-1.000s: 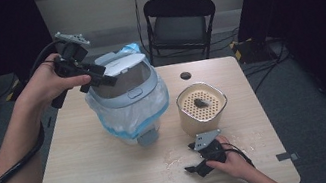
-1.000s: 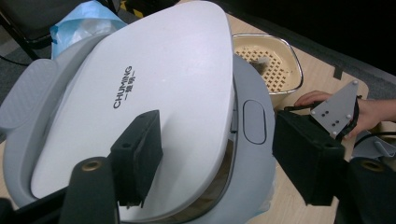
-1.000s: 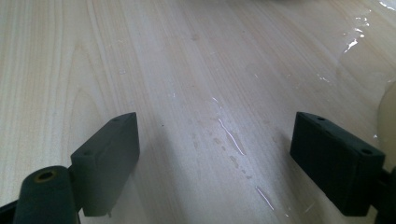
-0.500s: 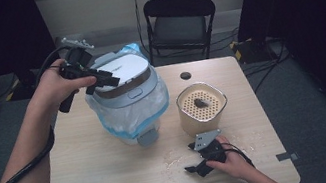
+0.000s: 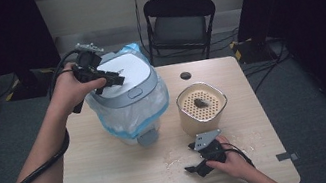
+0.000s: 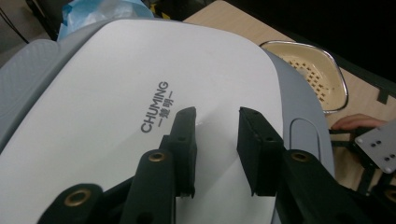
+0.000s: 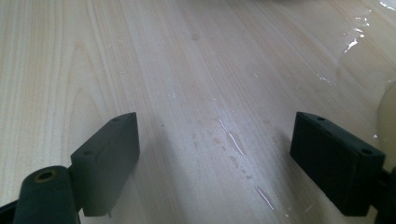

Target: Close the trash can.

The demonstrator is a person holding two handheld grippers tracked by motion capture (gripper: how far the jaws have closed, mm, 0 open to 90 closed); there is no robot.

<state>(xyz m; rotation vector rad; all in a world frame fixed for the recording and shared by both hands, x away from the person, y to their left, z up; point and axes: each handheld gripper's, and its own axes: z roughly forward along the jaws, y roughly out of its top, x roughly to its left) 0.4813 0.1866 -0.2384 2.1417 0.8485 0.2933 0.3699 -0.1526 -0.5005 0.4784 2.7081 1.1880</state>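
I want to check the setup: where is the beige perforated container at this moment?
In the high view, the beige container stands right of centre on the table, between the lidded bin and the right gripper.

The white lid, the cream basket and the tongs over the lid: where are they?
white lid (image 6: 140,93), left gripper view, on its flat top by the lettering.
cream basket (image 5: 203,114), high view, on its front wall.
left tongs (image 6: 216,140), left gripper view, midway between the tips.
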